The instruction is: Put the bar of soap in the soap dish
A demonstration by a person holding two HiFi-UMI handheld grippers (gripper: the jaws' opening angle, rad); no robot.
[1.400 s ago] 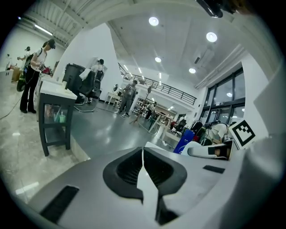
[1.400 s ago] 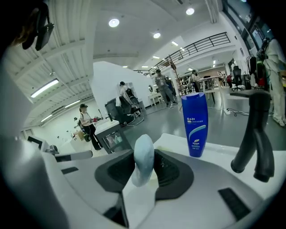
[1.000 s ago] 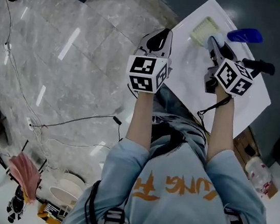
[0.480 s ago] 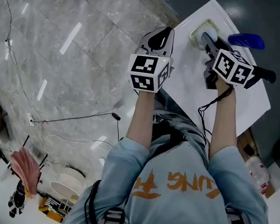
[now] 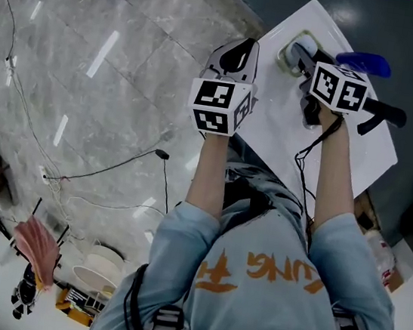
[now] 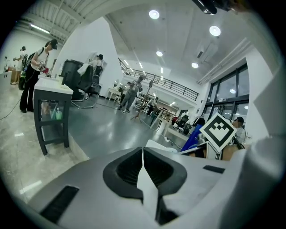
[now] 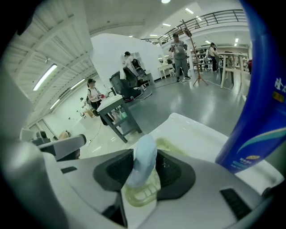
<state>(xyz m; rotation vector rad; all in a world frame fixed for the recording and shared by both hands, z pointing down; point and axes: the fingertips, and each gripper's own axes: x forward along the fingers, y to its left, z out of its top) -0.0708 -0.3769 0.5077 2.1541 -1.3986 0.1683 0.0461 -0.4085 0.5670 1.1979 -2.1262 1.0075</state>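
Note:
A pale blue bar of soap (image 7: 142, 161) stands on edge between the jaws of my right gripper (image 7: 144, 172). Its lower end is over the ribbed, yellowish soap dish (image 7: 143, 194) and looks to rest in it. The jaws are opening and the soap leans toward the left pad, no longer squeezed. In the head view the right gripper (image 5: 302, 56) points down at the soap dish (image 5: 289, 54) near the far corner of the white table (image 5: 287, 134). My left gripper (image 5: 237, 54) hovers at the table's left edge, shut and empty; the left gripper view shows its jaws (image 6: 143, 167) meeting.
A blue bottle (image 5: 362, 62) stands just right of the dish, close beside the right gripper, and fills the right side of the right gripper view (image 7: 259, 116). Grey marble floor with cables lies left of the table. People and desks are far off.
My right gripper moved away from me across the table and down onto the soap dish, carrying the soap. The left gripper stayed almost still.

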